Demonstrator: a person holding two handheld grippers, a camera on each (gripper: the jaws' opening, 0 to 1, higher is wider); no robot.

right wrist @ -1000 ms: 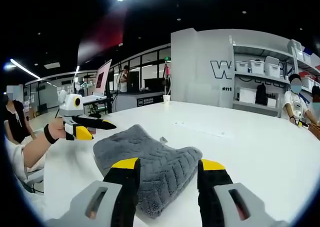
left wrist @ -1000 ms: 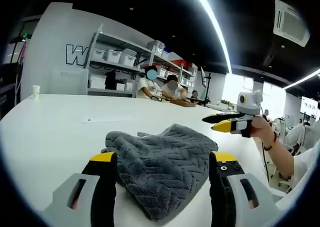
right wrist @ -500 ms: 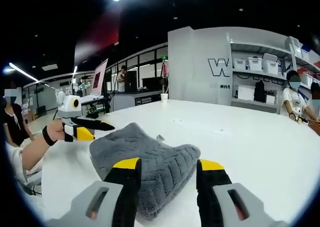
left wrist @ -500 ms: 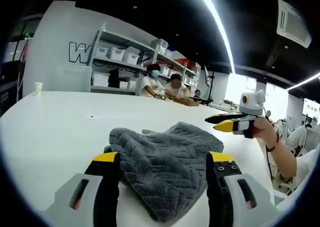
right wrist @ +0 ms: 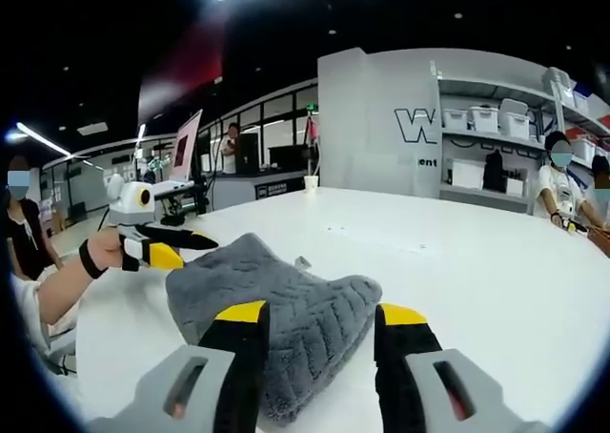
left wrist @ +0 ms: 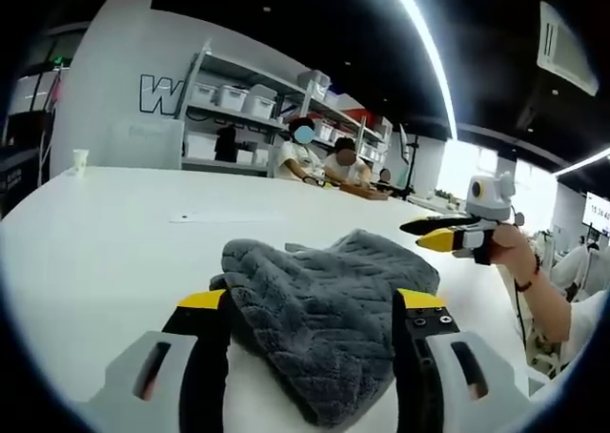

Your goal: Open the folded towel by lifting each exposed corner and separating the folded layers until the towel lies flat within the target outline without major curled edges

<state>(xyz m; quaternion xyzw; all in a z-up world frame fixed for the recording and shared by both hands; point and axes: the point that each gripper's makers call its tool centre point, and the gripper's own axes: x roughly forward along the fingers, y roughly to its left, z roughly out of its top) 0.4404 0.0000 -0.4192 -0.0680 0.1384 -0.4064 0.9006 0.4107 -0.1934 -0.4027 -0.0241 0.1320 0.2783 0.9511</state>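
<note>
the grey towel (left wrist: pixel 329 304) is lying folded and bunched on the white table (left wrist: pixel 105 233), and the left gripper (left wrist: pixel 310 304) is hovering with jaws spread wide on either side of its near edge, gripping nothing. the right gripper (right wrist: pixel 315 317) is doing likewise from the other side, jaws wide, towel between them.

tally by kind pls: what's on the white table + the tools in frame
Grey towel: 1
Paper cup: 1
Flat white sheet: 1
Tools: 2, left tool and right tool
Total: 5
</note>
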